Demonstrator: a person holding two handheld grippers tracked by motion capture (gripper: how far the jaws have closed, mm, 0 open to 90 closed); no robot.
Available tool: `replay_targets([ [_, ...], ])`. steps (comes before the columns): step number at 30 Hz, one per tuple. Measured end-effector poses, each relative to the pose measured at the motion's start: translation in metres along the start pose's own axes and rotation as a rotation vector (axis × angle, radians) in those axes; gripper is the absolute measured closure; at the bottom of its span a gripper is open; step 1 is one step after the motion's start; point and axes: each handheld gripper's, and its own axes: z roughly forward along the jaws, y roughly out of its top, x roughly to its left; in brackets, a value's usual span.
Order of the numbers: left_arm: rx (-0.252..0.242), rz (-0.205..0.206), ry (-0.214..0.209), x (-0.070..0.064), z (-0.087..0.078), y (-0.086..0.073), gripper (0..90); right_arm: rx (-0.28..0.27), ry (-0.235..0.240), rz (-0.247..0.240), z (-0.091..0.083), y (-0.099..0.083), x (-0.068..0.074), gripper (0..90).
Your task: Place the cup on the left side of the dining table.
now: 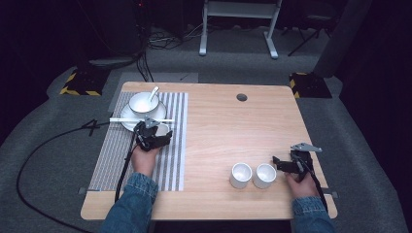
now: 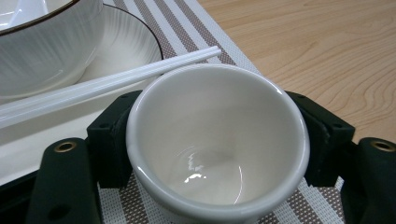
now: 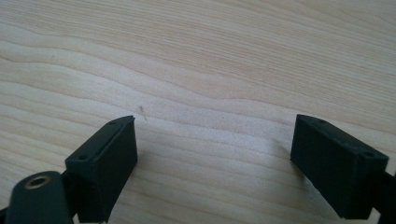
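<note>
My left gripper [image 1: 154, 138] is over the striped placemat [image 1: 114, 155], and its jaws press both sides of a small white cup [image 1: 163, 129]. In the left gripper view the empty cup [image 2: 219, 107] stands upright between the black pads [image 2: 109, 140], touching the mat. White chopsticks [image 2: 107, 81] lie just beyond it, across the plate [image 2: 126, 51]. My right gripper [image 1: 285, 165] rests open near the table's front right, just right of two more white cups [image 1: 241, 174] [image 1: 264, 175]. In the right gripper view, bare wood lies between the spread jaws [image 3: 215, 163].
At the back of the placemat a white bowl [image 1: 144, 102] with a spoon [image 1: 153, 92] stands on the plate [image 1: 127, 118], close behind the held cup. The wooden table [image 1: 233, 126] has a dark round hole [image 1: 241, 97] at the back. Cables trail off the left side.
</note>
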Motion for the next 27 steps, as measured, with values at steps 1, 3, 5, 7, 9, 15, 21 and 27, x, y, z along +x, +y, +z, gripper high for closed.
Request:
replay_targets([
  [1,-0.001,-0.004,0.0,0.0,0.001,0.0,26.7,0.001,0.001,-0.001,0.0,0.0,0.0,14.5],
  [3,0.003,0.004,0.014,-0.001,0.001,0.0,25.9,0.001,0.0,-0.002,0.0,0.0,0.0,14.5],
  [5,-0.006,0.002,0.013,-0.002,-0.001,0.001,24.9,0.0,0.0,0.0,0.0,0.0,0.0,14.5],
  [7,-0.014,0.003,0.007,-0.001,-0.004,0.002,23.3,0.0,0.0,0.0,0.0,0.0,0.0,14.5],
  [9,-0.03,-0.009,-0.009,-0.001,-0.009,0.004,23.0,0.0,0.0,0.0,0.0,0.0,0.0,14.5],
  [15,-0.059,0.004,-0.004,-0.005,-0.027,0.008,20.6,0.002,0.001,-0.001,0.0,0.0,0.0,14.6],
  [21,-0.071,0.029,0.0,-0.01,-0.047,0.01,19.5,0.002,0.001,-0.001,0.0,0.0,0.0,14.5],
  [27,-0.072,0.051,-0.012,-0.018,-0.07,0.009,19.5,0.001,-0.002,0.0,0.0,0.0,0.0,14.5],
])
